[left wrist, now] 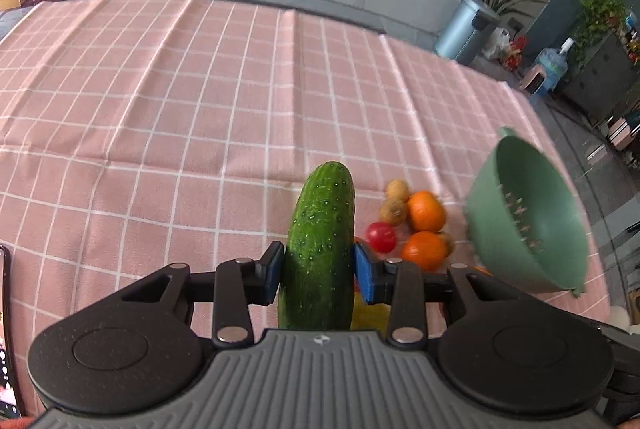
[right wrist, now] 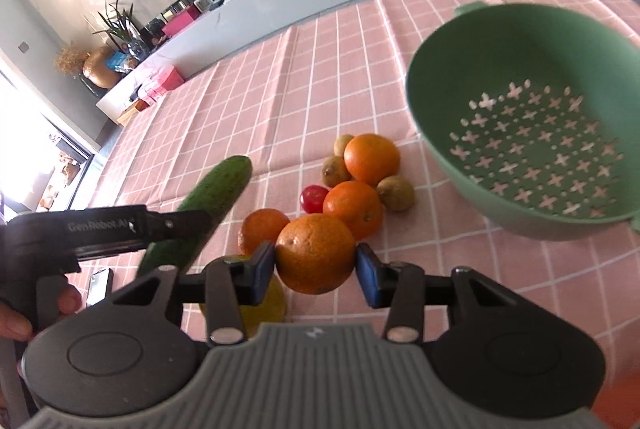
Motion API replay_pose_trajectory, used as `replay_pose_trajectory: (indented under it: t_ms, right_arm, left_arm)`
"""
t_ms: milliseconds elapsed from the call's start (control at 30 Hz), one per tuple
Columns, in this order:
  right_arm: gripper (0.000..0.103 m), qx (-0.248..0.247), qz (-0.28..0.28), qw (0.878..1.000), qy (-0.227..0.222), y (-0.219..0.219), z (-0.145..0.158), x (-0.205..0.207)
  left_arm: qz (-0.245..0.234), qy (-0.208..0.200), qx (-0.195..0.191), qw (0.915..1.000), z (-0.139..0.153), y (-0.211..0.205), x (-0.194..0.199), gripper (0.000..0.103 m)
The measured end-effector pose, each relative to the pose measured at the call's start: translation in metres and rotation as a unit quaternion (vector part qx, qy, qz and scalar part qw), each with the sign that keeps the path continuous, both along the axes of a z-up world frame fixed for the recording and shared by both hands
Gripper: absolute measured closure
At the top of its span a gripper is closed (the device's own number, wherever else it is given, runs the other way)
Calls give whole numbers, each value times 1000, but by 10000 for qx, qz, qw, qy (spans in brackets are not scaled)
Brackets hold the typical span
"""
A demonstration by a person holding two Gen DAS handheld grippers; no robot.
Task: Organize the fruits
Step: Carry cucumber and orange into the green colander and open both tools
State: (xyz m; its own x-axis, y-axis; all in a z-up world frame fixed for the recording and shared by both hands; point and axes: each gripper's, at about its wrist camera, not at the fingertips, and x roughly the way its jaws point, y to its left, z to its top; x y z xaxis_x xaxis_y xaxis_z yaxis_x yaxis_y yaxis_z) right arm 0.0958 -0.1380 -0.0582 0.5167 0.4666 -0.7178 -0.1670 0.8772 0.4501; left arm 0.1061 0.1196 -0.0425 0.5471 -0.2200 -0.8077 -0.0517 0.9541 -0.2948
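**Both grippers loaded: cucumber left, orange right**

Pink checked tablecloth [left wrist: 160, 101] covers the table; creases run across it toward the far edge.

Green colander [right wrist: 500, 41], empty, cross-shaped holes in its base. It sits on the cloth to the right of the fruit pile, not touching any fruit.

Left gripper [left wrist: 318, 271]: blue pads pressed against both sides of a cucumber [left wrist: 322, 229], clamped at about mid-length. The cucumber's end points away from the camera, and in the right wrist view it stands tilted above the cloth.

Right gripper [right wrist: 316, 269]: pads pinching a large orange [right wrist: 314, 253] from either side; it is in front of the pile.

Fruit pile on the cloth, between cucumber and colander: three more oranges [right wrist: 372, 157], packed close together; three small brownish-yellow round fruits [right wrist: 396, 193] against them, kind not identifiable; one red cherry tomato [right wrist: 314, 198] on the pile's left side. A yellow fruit [right wrist: 264, 309] lies under the right gripper's left finger, mostly hidden.

A phone [right wrist: 99, 285] lies flat on the cloth at near left.
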Motion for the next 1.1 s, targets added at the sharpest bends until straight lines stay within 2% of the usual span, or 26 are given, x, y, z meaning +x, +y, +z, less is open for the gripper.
replay_pose_trajectory:
  t_ms: [233, 400, 533, 833, 1100]
  right_arm:
    - [62, -35, -17, 9990, -443, -25, 31, -15]
    - [62, -287, -61, 9968, -749, -47, 49, -19]
    - [62, -542, -86, 9951, -821, -67, 54, -14]
    - [62, -1319, 61, 9884, -751, -104, 44, 13]
    - [62, -1800, 322, 9817, -535, -113, 27, 45]
  left_arm:
    - [-196, -346, 2, 9992, 33, -31, -12, 61]
    - [-606, -468, 7, 9971, 46, -71, -11, 61]
    - [-952, -504, 29, 9942, 49, -104, -4, 61]
    - [-1560, -322, 256, 9869, 34, -169, 29, 61]
    - [-1769, 4, 404, 9834, 11, -201, 57, 61]
